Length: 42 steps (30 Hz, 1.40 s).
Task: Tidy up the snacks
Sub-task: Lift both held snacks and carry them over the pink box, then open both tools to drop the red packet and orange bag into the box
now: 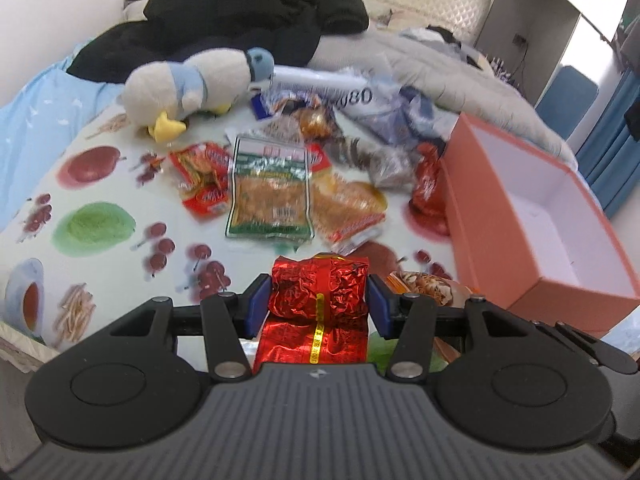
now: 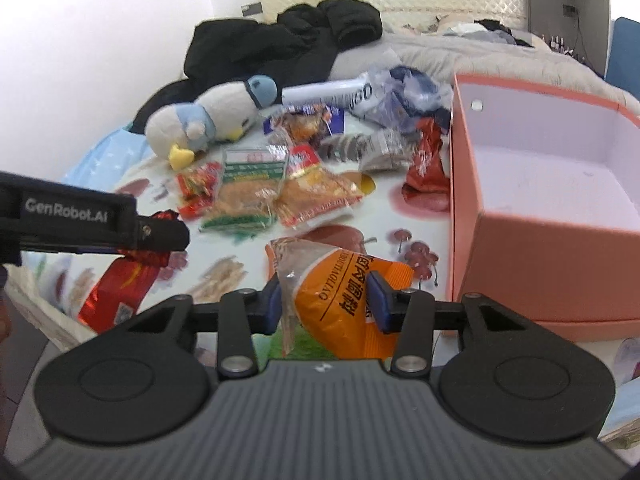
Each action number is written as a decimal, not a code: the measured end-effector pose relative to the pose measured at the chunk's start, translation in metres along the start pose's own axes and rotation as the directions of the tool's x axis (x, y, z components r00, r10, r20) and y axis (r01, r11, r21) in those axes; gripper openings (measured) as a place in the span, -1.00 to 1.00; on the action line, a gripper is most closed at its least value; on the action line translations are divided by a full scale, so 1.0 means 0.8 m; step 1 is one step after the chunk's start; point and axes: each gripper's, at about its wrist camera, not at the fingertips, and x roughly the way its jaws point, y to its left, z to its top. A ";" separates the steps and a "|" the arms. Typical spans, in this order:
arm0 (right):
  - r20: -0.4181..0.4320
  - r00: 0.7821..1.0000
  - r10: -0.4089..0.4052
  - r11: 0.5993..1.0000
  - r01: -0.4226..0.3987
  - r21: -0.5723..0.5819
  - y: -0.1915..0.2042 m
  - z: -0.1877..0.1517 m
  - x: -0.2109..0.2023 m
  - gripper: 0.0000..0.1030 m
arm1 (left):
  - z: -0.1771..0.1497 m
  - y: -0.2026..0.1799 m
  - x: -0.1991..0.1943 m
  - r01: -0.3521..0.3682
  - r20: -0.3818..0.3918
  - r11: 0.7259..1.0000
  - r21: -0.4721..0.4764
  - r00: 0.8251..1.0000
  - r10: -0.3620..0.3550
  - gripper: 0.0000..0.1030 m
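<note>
A bed with a fruit-print sheet (image 1: 100, 184) is covered in snacks.

Far to the left lies a plush penguin (image 1: 192, 84), white and light blue with yellow feet. Behind it sits a pile of black clothes (image 1: 224, 16).

Next comes the left gripper (image 1: 320, 300). Its blue pads press on both sides of a crinkly red foil packet (image 1: 320, 292) with a gold stripe, so it is gripping that packet. In the right wrist view the same packet (image 2: 116, 284) hangs down from the left gripper (image 2: 160, 236), above the near edge of the bed.

In the middle of the bed lies a heap of snack bags. There is a red packet of crackers (image 1: 200, 184), a clear bag with green edges (image 1: 268, 192) on top of it, and a bag with orange print (image 1: 348, 208) just beside that. Behind them are a dark striped bag (image 1: 372, 156) and crumpled blue and white plastic bags (image 1: 384, 108).

The right gripper (image 2: 328, 300) holds an orange snack bag (image 2: 344, 300) with a clear end. Its pads squeeze the bag from both sides, so it is closed on the bag. The bag is near the front of the bed, just left of the box.

On the right stands an open pink cardboard box (image 1: 492, 232) with white insides. A red wrapped snack (image 1: 428, 184) leans against its left wall. A grey blanket (image 1: 460, 76) lies behind the box.
</note>
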 end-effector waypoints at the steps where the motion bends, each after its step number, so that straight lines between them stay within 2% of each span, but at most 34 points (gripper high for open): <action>1: 0.012 1.000 0.003 1.000 -0.003 0.001 0.001 0.005 -0.009 -0.09 | 0.002 -0.002 -0.006 0.005 0.004 1.000 -0.004 1.000 -0.005 0.11; 12: 0.105 0.994 -0.014 1.000 0.014 0.009 -0.013 0.041 -0.081 -0.10 | 0.017 -0.041 -0.045 0.084 0.039 0.996 0.023 0.996 -0.085 0.11; 22: 0.176 0.979 -0.107 0.994 0.102 0.035 -0.055 0.058 -0.127 -0.10 | 0.031 -0.114 -0.054 0.219 0.045 0.971 0.101 0.974 -0.224 0.11; 27: 0.197 0.967 -0.159 0.986 0.147 0.079 -0.083 0.058 -0.144 -0.10 | 0.042 -0.161 -0.042 0.280 0.028 0.949 0.146 0.958 -0.287 0.11; 35: 0.215 0.945 -0.245 0.968 0.225 0.114 -0.139 0.075 -0.146 -0.10 | 0.066 -0.227 -0.011 0.335 0.019 0.918 0.212 0.938 -0.346 0.11; 37: 0.212 0.943 -0.258 0.963 0.235 0.129 -0.154 0.080 -0.140 -0.10 | 0.075 -0.243 0.004 0.350 0.012 0.912 0.216 0.933 -0.361 0.11; 42: 0.181 0.938 -0.295 0.949 0.267 0.166 -0.195 0.093 -0.115 -0.10 | 0.099 -0.277 0.061 0.356 -0.044 0.908 0.220 0.934 -0.356 0.11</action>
